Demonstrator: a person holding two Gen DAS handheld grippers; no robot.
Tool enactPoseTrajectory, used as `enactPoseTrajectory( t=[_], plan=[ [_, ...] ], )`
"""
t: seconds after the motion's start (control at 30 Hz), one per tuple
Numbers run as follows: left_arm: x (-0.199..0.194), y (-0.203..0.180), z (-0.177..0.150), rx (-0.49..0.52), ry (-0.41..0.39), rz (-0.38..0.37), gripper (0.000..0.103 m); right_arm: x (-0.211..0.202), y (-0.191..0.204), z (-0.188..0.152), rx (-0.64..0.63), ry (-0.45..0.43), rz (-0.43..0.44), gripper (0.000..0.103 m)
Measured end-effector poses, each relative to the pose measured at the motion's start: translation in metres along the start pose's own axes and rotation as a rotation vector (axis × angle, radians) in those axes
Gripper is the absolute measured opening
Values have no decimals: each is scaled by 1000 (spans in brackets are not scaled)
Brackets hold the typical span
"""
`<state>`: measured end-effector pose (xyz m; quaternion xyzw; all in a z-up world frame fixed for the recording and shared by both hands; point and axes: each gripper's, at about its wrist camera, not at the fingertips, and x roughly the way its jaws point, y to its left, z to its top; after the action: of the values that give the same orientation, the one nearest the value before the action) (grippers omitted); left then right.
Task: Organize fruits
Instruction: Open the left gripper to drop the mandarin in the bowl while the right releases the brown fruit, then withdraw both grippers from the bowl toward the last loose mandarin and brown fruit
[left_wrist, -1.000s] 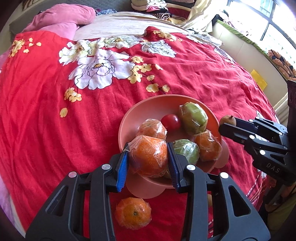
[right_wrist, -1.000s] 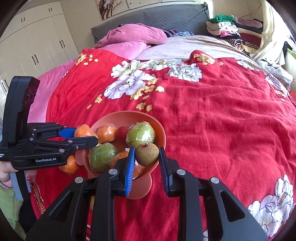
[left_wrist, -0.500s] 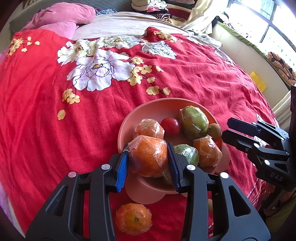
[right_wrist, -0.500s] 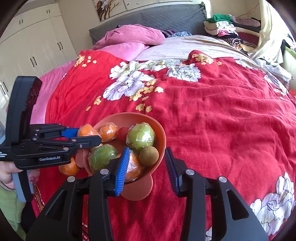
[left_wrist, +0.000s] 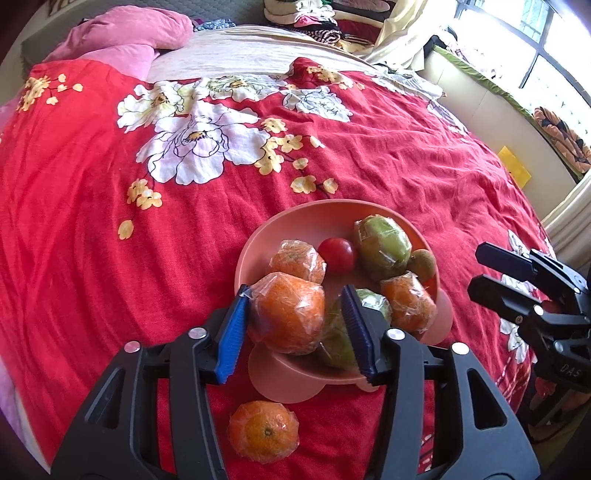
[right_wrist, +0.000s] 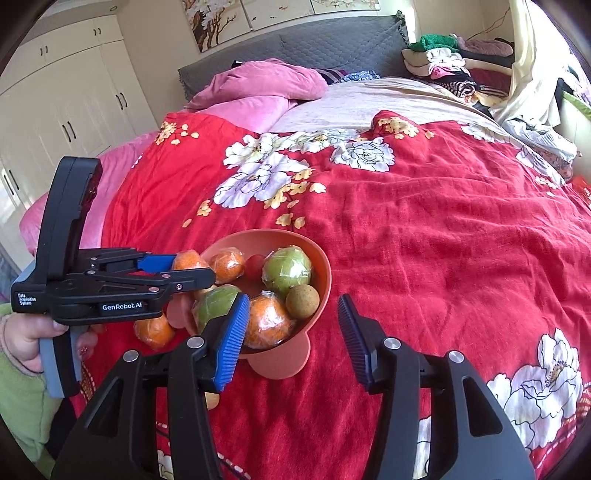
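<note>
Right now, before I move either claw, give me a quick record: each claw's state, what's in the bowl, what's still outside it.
left claw: open, jaws just opened; wrapped orange between them, sitting at the near rim of the bowl
right claw: open, jaws just opened, nothing between them
brown fruit: lying in the bowl beside the far green fruit
outside bowl: loose orange on the bedspread, near side

Left wrist view: close above the near-left rim of the bowl (left_wrist: 258, 243), facing steeply down and across the bed. Right wrist view: near-right of the bowl (right_wrist: 325, 273), less steep, facing the headboard (right_wrist: 295, 48). Both share bowl and red bedspread (left_wrist: 92, 240).
</note>
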<state>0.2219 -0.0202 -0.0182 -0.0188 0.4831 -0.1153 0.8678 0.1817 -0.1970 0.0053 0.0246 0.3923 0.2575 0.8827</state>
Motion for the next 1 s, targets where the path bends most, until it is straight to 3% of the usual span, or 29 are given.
enactPoseTrajectory(
  t=[0.37, 1.0],
  plan=[
    [-20, -5, 1, 6, -36, 0, 48, -18, 9, -2, -17, -26, 1, 57],
    [-59, -7, -8, 0, -101, 25, 78, -41, 36, -6, -64, -56, 10, 67]
  ],
)
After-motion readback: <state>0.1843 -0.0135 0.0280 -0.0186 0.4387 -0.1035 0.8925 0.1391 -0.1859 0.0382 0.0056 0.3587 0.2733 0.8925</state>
